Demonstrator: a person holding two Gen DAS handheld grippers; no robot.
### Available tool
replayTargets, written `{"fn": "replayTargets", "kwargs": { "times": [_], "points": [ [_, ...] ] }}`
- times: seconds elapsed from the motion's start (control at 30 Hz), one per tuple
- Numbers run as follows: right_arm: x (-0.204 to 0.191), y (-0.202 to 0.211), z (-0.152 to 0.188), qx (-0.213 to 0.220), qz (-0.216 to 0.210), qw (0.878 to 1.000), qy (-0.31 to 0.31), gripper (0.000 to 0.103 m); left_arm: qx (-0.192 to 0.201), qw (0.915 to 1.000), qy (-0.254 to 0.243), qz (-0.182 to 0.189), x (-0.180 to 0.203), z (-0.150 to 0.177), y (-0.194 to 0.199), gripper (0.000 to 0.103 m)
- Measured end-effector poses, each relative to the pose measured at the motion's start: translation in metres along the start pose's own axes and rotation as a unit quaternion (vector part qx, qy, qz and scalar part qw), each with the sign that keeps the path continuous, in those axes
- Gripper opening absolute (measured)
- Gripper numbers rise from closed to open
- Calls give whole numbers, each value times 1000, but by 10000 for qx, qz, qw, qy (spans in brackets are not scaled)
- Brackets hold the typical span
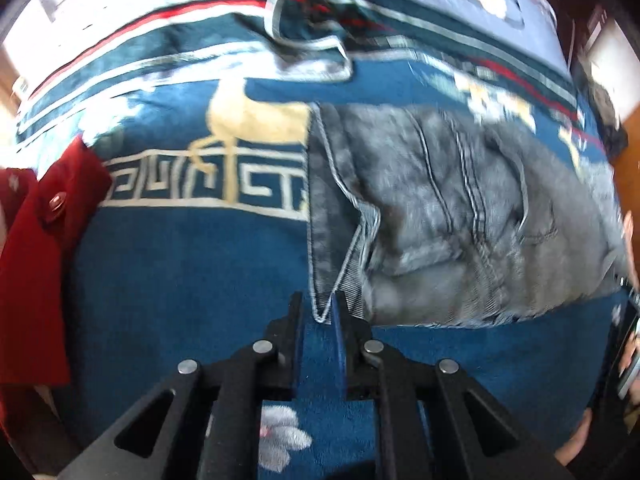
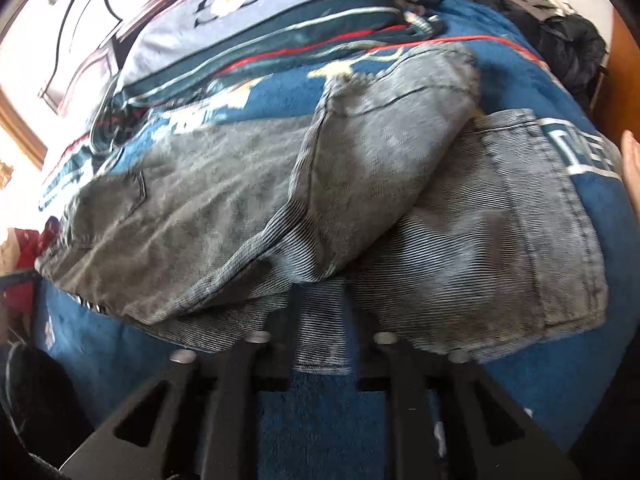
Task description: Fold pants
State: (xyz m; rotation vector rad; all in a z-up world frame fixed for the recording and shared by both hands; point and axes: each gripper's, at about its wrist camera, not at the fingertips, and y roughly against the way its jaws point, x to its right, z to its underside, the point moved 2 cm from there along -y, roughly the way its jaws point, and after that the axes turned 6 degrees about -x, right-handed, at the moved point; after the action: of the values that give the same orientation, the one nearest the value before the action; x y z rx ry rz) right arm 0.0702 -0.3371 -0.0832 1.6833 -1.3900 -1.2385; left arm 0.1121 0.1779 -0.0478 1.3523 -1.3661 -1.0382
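Grey denim pants [image 1: 460, 216] lie folded over on the blue blanket [image 1: 180, 272] in front of you, filling the 1 to 3 o'clock part of your left wrist view. Your left gripper [image 1: 320, 312] has its two fingers parted by a narrow gap, and the stitched corner of the pants' hem dips right into that gap at 12 o'clock from the fingertips. You cannot tell from this view whether the fingers actually pinch that corner or only frame it.

Your right gripper [image 2: 320, 300] reaches under the near edge of the pants [image 2: 320, 184]; a strip of striped denim sits between its fingers, and the fingertips are hidden beneath the cloth, so its grip cannot be judged. In that view one pant leg lies folded across the other, running from 9 o'clock towards 1 o'clock.

At 9 o'clock in the left view a red garment [image 1: 36, 264] hangs off the blanket's edge. A pillow [image 2: 256, 4] with a flower print lies at 11 o'clock in the right view, past the blanket's striped border. Both views are motion-blurred.
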Motion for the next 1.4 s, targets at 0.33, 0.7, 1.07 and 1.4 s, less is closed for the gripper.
{"fn": "replayTargets", "kwargs": {
  "times": [0.33, 0.7, 1.07, 1.4],
  "points": [
    [35, 49, -31, 662, -81, 9960, -591, 50, 526, 9914, -419, 1125, 109, -15, 24, 15],
    [127, 47, -110, 505, -672, 9888, -1231, 50, -255, 9659, -1193, 2282, 318, -69, -37, 15],
    [154, 6, -175, 196, -1188, 9848, -1249, 50, -622, 9557, -877, 2741, 430, -141, -95, 15],
    [165, -28, -186, 12, -1216, 9809, -1515, 34, -724, 9558, -653, 2773, 441, -145, -117, 15]
  ]
}}
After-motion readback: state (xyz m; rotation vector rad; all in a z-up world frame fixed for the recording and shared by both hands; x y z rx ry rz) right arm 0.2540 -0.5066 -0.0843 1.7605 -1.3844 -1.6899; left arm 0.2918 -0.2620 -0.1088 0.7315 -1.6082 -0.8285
